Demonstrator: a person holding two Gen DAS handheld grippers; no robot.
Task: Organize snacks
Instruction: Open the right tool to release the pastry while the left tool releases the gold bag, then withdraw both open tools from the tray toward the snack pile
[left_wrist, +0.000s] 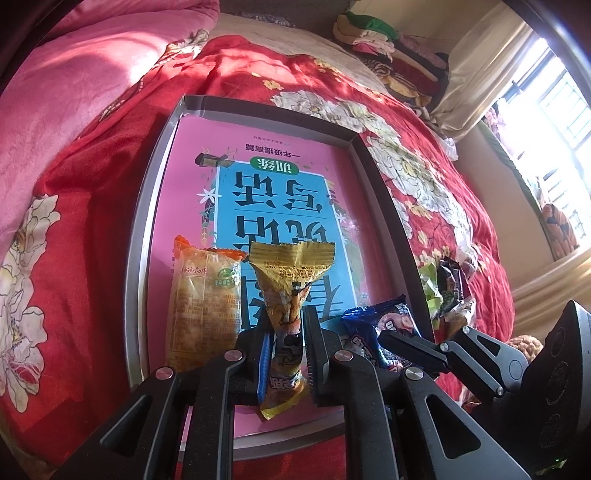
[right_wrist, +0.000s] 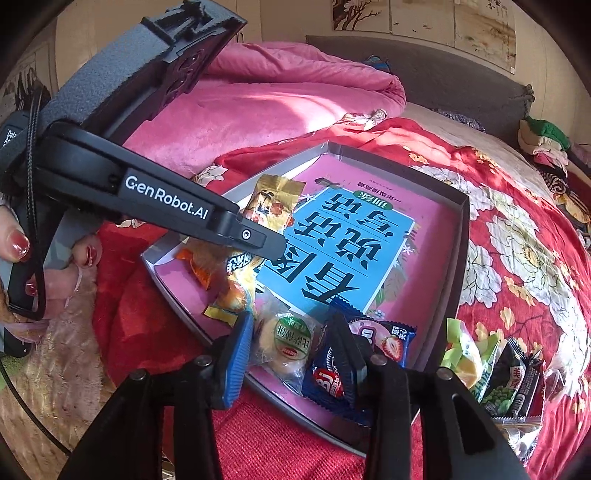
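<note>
On a bed spread with a red floral quilt (left_wrist: 92, 206), a shallow grey cardboard tray (left_wrist: 147, 206) is being used as the place for the snacks, its floor covered by a pink and blue printed sheet (left_wrist: 280, 192). In the left wrist view, a yellow snack packet (left_wrist: 286, 314) is being clasped around its middle by the left gripper (left_wrist: 286, 354); the packet is being held upright over the near end of the tray, with its crimped top spread above the jaws. Just to its left, an orange-sealed pastry packet (left_wrist: 203, 306) is lying flat in the tray. To the right of it, a dark blue strawberry-print packet (left_wrist: 384, 325) is resting by the tray's near right corner.

In the right wrist view, the right gripper (right_wrist: 291, 354) is being held over that same corner with its jaws parted. A clear-wrapped round cake with a green label (right_wrist: 284, 343) is sitting between the fingers; whether either pad is pressing on it is hard to tell, and it seems released. The blue packet is partly covered by the right finger (right_wrist: 347, 350).

Outside the tray, a small heap of green and black packets (right_wrist: 495, 365) is lying on the quilt beside the tray's right wall. A pink blanket (right_wrist: 280, 103) is bunched behind the tray.
</note>
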